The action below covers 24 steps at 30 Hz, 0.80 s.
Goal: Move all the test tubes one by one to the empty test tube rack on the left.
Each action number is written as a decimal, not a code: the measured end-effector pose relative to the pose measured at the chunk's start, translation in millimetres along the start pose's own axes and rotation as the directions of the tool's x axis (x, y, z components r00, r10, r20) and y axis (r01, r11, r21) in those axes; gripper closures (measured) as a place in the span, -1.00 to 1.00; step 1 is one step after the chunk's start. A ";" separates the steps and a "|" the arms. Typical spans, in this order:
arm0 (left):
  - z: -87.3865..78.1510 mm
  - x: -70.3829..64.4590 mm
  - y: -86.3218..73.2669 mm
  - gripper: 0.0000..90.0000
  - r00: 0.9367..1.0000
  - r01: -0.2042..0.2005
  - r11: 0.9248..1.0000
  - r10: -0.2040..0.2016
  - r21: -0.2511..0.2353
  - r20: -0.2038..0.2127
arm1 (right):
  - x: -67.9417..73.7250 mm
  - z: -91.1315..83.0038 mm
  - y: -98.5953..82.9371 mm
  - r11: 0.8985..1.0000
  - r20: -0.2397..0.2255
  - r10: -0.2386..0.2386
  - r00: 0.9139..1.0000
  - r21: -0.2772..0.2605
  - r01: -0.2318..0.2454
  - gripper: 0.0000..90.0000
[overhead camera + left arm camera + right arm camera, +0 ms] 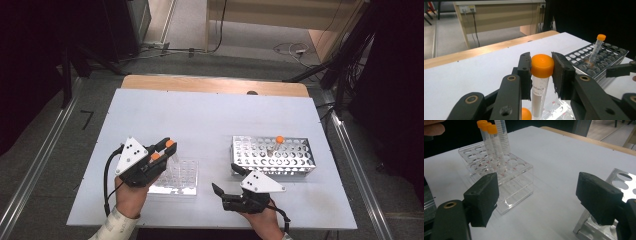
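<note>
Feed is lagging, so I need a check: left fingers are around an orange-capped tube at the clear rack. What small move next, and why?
Probably lift the left gripper straight up. Its fingers clamp the orange cap of the tube, whose lower end appears still to sit in the clear rack. The metal rack already holds one tube, suggesting transfer.

White table (200, 115) with bare wooden strip (215, 85) along far edge. Grey floor (240, 60) around it, cables (295, 50) trailing across. Metal rails (35, 165) on both sides. Light wooden furniture (499, 15) beyond, dark drapes (30, 60) flanking.
</note>
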<state>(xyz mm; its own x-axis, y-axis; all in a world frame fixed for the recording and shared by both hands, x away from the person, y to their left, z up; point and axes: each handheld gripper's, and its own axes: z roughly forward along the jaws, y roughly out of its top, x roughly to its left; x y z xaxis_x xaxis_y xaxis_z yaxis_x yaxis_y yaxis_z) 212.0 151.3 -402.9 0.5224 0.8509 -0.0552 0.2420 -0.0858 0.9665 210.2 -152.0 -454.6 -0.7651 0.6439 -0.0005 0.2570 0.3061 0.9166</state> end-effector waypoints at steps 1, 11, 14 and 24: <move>0.1 0.4 -0.5 0.56 1.000 -0.001 1.000 0.001 0.003 -0.001 | -0.1 0.0 -0.1 1.000 0.000 -0.001 1.000 0.001 0.001 -0.62; 4.7 -0.2 -9.1 0.56 1.000 -0.007 0.999 0.007 0.040 0.002 | -0.8 -0.9 -0.4 1.000 0.000 0.003 1.000 0.002 -0.003 -0.60; 6.5 0.1 -13.7 0.56 1.000 -0.007 0.998 0.007 0.057 0.001 | -0.8 -1.4 -0.5 1.000 0.001 0.003 1.000 0.003 -0.003 -0.60; 10.5 -0.5 -23.6 0.56 1.000 -0.014 0.996 0.014 0.092 0.000 | -1.1 -2.5 -0.7 1.000 -0.001 0.000 1.000 -0.001 0.000 -0.59</move>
<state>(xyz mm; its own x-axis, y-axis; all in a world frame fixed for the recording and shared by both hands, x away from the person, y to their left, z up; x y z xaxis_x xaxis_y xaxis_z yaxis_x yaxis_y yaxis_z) 214.6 147.4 -428.3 0.5257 0.8497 -0.0413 0.3089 -0.1455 0.9399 209.3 -154.7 -454.2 -0.7656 0.6433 -0.0006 0.2564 0.3060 0.9168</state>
